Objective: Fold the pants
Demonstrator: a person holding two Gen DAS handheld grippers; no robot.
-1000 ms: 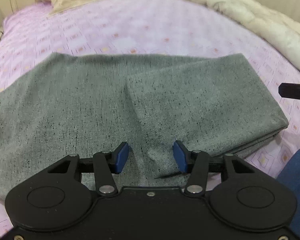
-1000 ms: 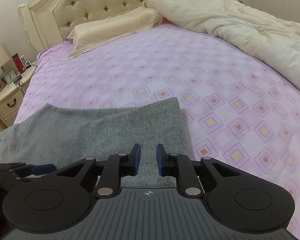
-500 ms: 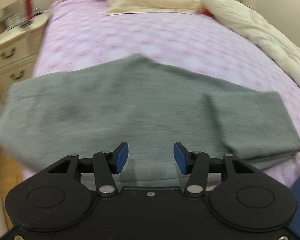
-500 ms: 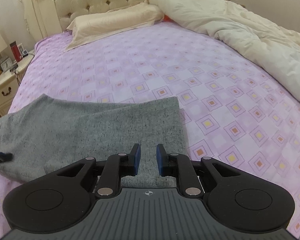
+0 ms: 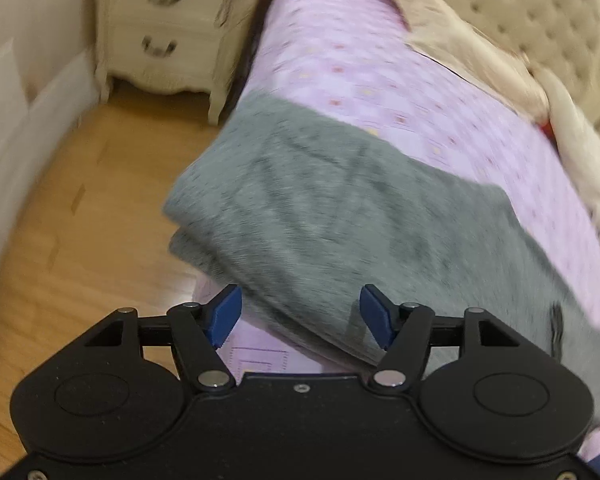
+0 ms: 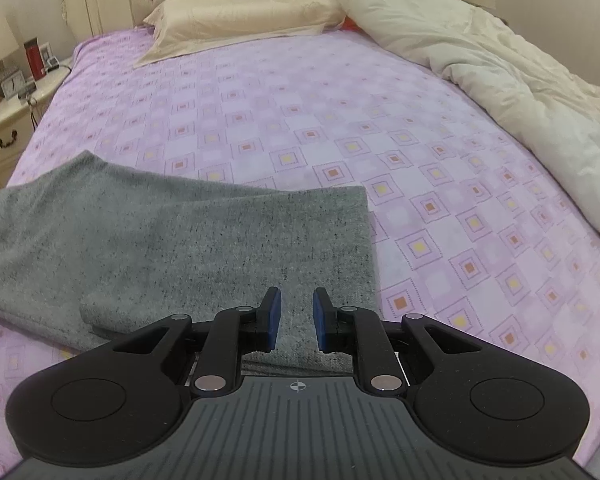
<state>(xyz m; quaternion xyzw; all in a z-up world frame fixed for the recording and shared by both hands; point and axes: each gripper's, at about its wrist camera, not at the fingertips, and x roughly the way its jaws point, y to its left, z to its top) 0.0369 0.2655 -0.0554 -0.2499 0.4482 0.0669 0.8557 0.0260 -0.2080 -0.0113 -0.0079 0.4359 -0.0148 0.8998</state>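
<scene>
Grey pants [image 5: 340, 216] lie folded in layers along the near edge of the bed, its left end overhanging the mattress corner. My left gripper [image 5: 300, 316] is open and empty, hovering over the near edge of the pants at their left part. In the right wrist view the pants [image 6: 204, 236] spread left from a straight right edge. My right gripper [image 6: 296, 320] is open with a narrow gap, empty, just above the pants' near right part.
The bed has a purple patterned sheet [image 6: 340, 120], a beige pillow [image 6: 240, 20] at the headboard and a cream duvet [image 6: 500, 80] bunched on the right. A white nightstand [image 5: 160, 28] stands left of the bed on a wooden floor [image 5: 80, 208].
My left gripper has swung far to the left, from the middle of the pants to their left end at the bed corner. My right gripper has barely moved.
</scene>
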